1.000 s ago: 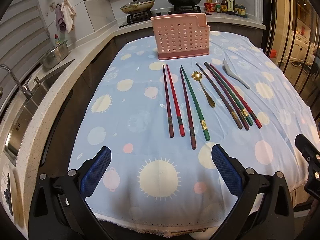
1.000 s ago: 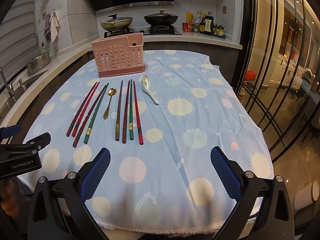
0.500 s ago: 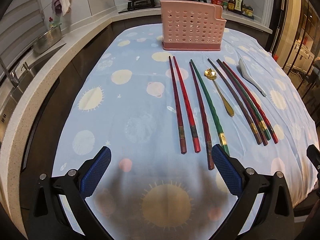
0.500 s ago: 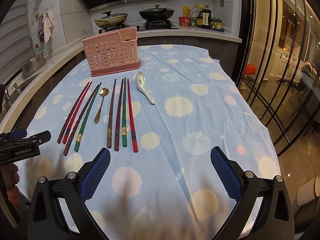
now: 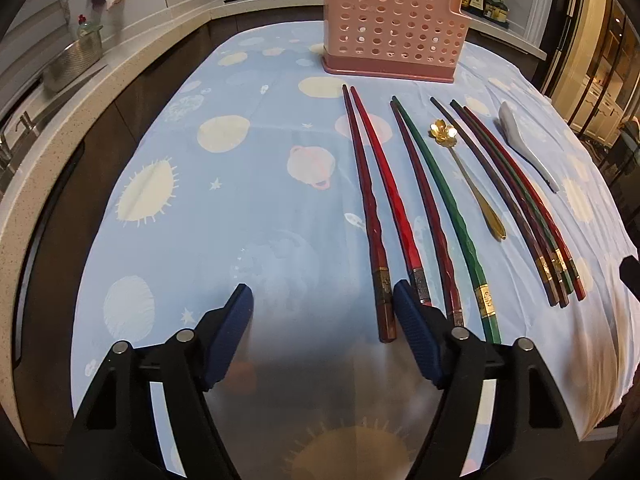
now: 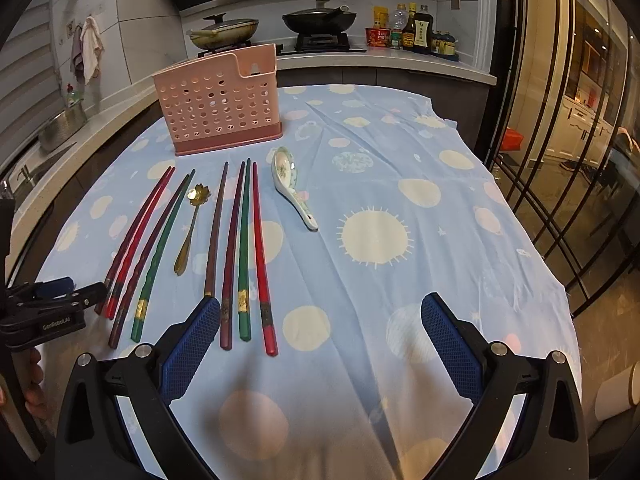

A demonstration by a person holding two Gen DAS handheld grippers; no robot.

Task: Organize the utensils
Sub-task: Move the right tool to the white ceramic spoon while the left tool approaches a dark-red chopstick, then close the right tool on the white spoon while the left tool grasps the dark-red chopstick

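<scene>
Several chopsticks lie side by side on the blue cloth before the pink holder (image 5: 392,36) (image 6: 220,108). A gold spoon (image 5: 468,176) (image 6: 190,232) lies among them, and a ceramic spoon (image 5: 524,144) (image 6: 292,188) at their right. My left gripper (image 5: 322,314) (image 6: 60,300) hangs low over the near ends of the left group. Its jaws are closing, and the dark red chopstick (image 5: 380,280) lies untouched just inside the right finger (image 5: 408,312). My right gripper (image 6: 322,328) stands open, with three of the right group's chopstick ends (image 6: 245,320) between its jaws, near the left finger (image 6: 196,332).
The blue sun-patterned tablecloth (image 6: 400,280) drapes over the table's edges. On the left runs a counter with a sink and metal bowl (image 5: 76,60). Behind are a stove with pans (image 6: 316,20) and bottles (image 6: 416,32). Glass doors (image 6: 580,160) stand at the right. A hand (image 6: 32,376) holds the left gripper.
Both grippers have moved forward and down toward the near ends of the chopsticks. The left gripper's jaws have narrowed. The right gripper's jaws stay wide.
</scene>
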